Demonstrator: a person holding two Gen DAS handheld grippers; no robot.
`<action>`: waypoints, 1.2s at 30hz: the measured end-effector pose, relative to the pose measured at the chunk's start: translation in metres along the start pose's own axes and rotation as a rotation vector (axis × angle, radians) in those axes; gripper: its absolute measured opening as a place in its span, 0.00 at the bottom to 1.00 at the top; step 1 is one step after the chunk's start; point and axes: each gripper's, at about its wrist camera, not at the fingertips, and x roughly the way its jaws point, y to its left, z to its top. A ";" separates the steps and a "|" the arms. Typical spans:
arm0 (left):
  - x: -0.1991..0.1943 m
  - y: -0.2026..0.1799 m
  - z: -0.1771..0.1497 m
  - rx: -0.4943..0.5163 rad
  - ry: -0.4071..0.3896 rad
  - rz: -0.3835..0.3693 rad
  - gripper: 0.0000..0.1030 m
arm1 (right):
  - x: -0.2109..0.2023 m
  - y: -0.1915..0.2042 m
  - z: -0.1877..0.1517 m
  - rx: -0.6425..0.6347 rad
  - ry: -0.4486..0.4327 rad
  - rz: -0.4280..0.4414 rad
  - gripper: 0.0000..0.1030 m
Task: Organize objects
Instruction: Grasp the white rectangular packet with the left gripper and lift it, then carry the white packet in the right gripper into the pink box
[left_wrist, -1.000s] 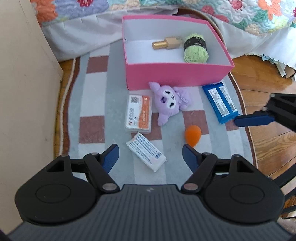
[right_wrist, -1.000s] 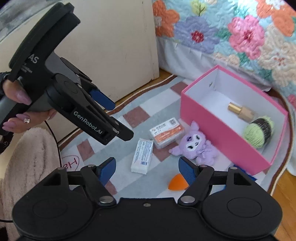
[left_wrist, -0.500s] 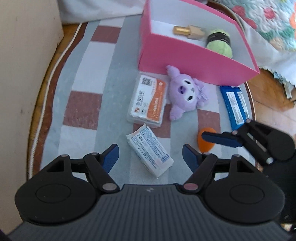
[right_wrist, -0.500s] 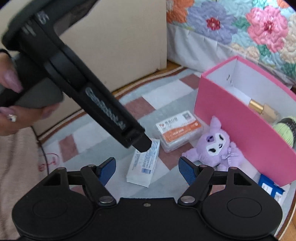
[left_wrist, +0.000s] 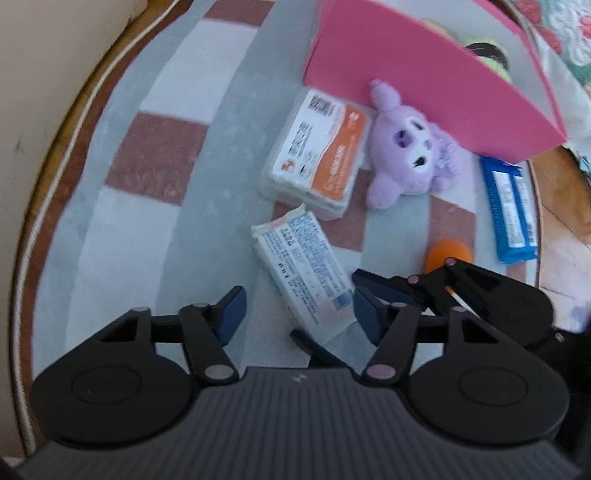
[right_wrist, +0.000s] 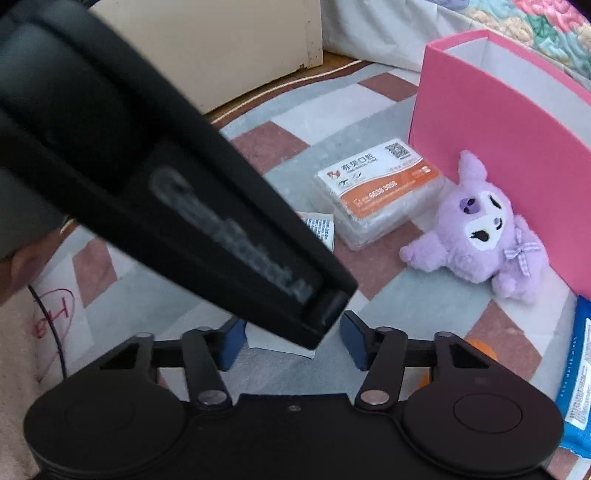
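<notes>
A white tissue pack (left_wrist: 303, 266) lies on the rug between the open fingers of my left gripper (left_wrist: 299, 314). My right gripper (right_wrist: 291, 341) is open too and comes in from the right, its fingers on either side of the pack's near end. An orange-and-white packet (left_wrist: 318, 152), a purple plush toy (left_wrist: 410, 155), an orange sponge (left_wrist: 447, 252) and a blue packet (left_wrist: 509, 212) lie in front of the pink box (left_wrist: 417, 85). In the right wrist view the left gripper's body (right_wrist: 177, 192) hides most of the pack.
The checked rug (left_wrist: 159, 155) covers a wooden floor. A beige cabinet (right_wrist: 229, 40) stands to the left, a quilted bed (right_wrist: 524, 18) behind the box. Green yarn (left_wrist: 491, 59) shows inside the box. A pink fabric (right_wrist: 22, 332) lies at the near left.
Both grippers have dropped lower and closer to the white tissue pack. The right gripper has swung in from the right until its fingers flank the pack's near end.
</notes>
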 end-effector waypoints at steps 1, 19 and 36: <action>0.004 0.002 0.000 -0.017 0.001 -0.003 0.53 | -0.001 0.002 0.000 -0.012 -0.006 -0.006 0.47; -0.047 -0.015 -0.033 -0.022 -0.149 -0.091 0.28 | -0.070 -0.011 -0.008 0.028 -0.087 0.055 0.44; -0.173 -0.075 -0.038 0.131 -0.331 -0.126 0.28 | -0.195 -0.018 0.025 -0.045 -0.266 -0.033 0.44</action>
